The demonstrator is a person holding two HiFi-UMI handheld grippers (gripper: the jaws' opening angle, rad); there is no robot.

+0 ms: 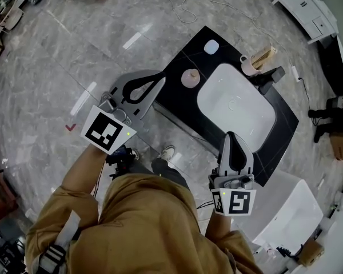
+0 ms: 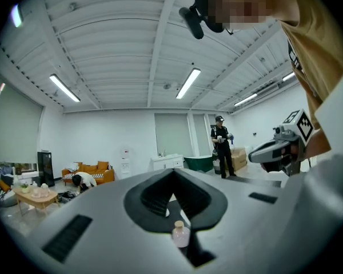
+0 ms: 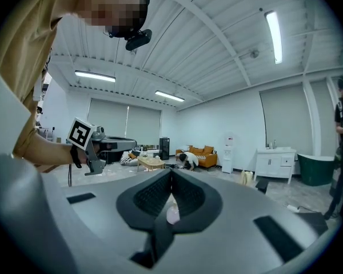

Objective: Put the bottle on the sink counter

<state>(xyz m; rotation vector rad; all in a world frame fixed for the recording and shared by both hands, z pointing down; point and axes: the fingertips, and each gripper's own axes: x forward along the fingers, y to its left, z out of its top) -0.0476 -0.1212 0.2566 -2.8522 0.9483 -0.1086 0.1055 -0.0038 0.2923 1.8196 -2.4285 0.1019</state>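
A small pink bottle (image 1: 190, 77) with a light cap stands upright on the black sink counter (image 1: 177, 67), left of the white basin (image 1: 237, 104). My left gripper (image 1: 162, 79) hovers just left of the bottle, jaws shut with nothing in them. My right gripper (image 1: 231, 137) is over the counter's near edge by the basin, also shut and empty. In the left gripper view the bottle (image 2: 180, 233) shows through the gap behind the closed jaws of that gripper (image 2: 172, 173). In the right gripper view the right gripper (image 3: 171, 173) frames the bottle (image 3: 172, 214) the same way.
On the counter's far side sit a white-blue dish (image 1: 211, 47), a pale cup (image 1: 248, 66), a wooden block (image 1: 263, 56) and the dark faucet (image 1: 272, 75). A white tub (image 1: 288, 210) stands at the right, and a cable (image 1: 180, 1) lies on the marble floor. People stand in the room behind.
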